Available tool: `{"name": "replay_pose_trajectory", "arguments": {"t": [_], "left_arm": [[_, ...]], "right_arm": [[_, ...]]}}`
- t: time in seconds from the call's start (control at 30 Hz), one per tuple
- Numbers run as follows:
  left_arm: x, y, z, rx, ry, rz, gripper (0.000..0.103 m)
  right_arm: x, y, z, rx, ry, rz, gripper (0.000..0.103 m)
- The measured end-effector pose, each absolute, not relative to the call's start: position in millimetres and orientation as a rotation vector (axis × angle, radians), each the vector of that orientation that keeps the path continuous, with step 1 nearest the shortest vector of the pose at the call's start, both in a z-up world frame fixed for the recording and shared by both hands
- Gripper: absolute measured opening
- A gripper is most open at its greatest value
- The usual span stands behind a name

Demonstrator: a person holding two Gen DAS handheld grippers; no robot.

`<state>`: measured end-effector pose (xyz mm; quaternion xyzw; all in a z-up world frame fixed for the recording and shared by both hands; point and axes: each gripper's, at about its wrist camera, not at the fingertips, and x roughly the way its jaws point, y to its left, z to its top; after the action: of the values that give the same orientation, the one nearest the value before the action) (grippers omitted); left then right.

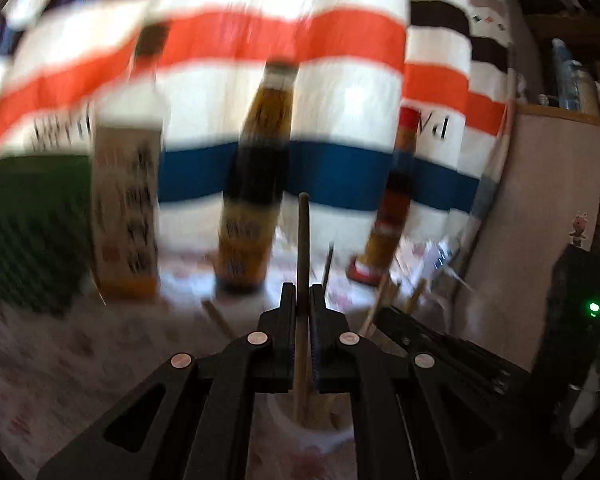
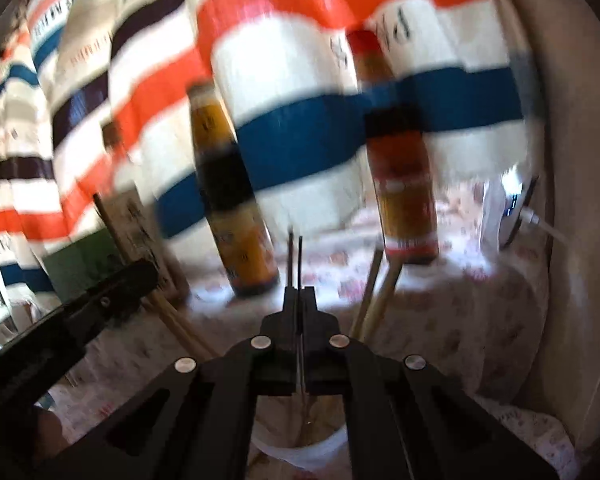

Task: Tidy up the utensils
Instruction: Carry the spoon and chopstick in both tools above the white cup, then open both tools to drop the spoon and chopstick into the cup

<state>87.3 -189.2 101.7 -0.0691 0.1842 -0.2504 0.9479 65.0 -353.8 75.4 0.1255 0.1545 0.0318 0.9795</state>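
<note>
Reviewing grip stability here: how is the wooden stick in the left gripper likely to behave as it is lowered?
The wooden stick looks straight, so probably stiff. It is thin and round between the left gripper pads, so it may pivot or slip.

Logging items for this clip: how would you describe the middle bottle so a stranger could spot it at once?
Find the striped cloth hanging behind the table. Three containers stand before it: a pale carton on the left, then two bottles. The middle bottle is dark, with a yellow label and pale cap, while the red-capped bottle has a red label.
</note>
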Motion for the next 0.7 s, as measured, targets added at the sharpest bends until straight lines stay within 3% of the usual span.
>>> {"name": "replay_pose_trajectory", "arguments": {"t": [0.17,0.27,0.33,0.37,0.4,0.47,0.53,0.7], "left_arm": [[84,-176,88,-0.097,0.372,-0.4,0.008],[80,-169,89,-0.107,0.377,-0.42,0.017],[73,-164,95,-0.098,0.357,-0.408,0.036],[70,-161,99,-0.095,0.345,-0.405,0.04],[65,-159,103,-0.09,0.329,-0.402,0.046],[56,-153,112,-0.08,0.304,-0.398,0.056],[43,-144,122,-0.082,0.275,-0.397,0.076],[12,-118,137,-0.062,0.23,-0.36,0.095]], "right_arm": [[74,-355,72,0.266,0.385,0.093,0.004],[73,-359,74,0.289,0.401,0.127,0.004],[73,-360,75,0.296,0.408,0.132,0.007],[72,-360,76,0.302,0.406,0.135,0.022],[70,-361,79,0.312,0.397,0.137,0.043],[63,-363,84,0.321,0.357,0.13,0.06],[56,-364,93,0.305,0.326,0.118,0.066],[30,-363,117,0.312,0.25,0.106,0.083]]}}
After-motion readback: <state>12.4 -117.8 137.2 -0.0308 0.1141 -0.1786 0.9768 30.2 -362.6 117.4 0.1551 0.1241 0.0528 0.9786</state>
